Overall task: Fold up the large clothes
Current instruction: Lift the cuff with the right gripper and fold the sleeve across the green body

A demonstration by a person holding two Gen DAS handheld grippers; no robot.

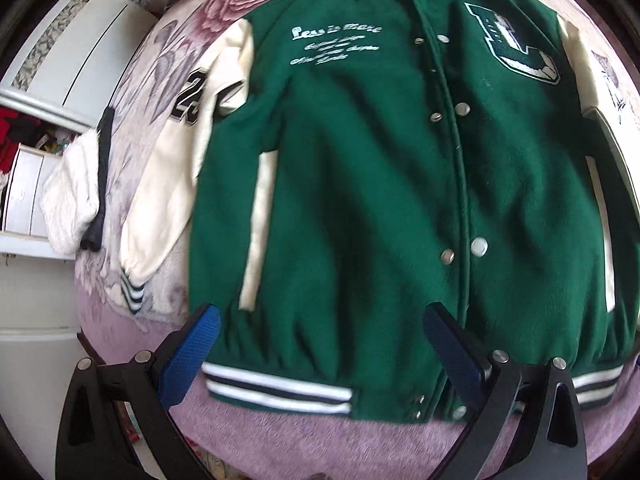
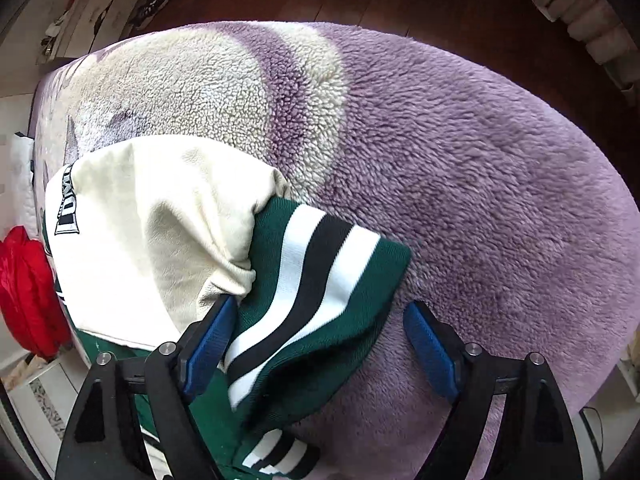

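The green wool varsity jacket with cream sleeves point(image 1: 360, 180) lies face up and buttoned on the purple fleece blanket covering the bed point(image 1: 288, 440), its collar away from the left camera and its striped hem nearest. The left claw point(image 1: 320, 344) hovers over the hem with its blue pads wide apart, gripping nothing. The right claw point(image 2: 320, 344) is also spread apart, with the green, white and black striped cuff of the cream sleeve point(image 2: 316, 280) lying between its fingers; the left pad point(image 2: 208, 344) touches the fabric, but the jaws are not clamped. The step in hand looks like taking this sleeve to fold it across the chest. To do it well, the right claw should close on the thick ribbed cuff rather than the loose cream cloth, taking both layers. It should then lift only enough to clear the body and lay the sleeve flat across the front. The left claw can press the hem to keep the jacket from sliding on the soft fleece.
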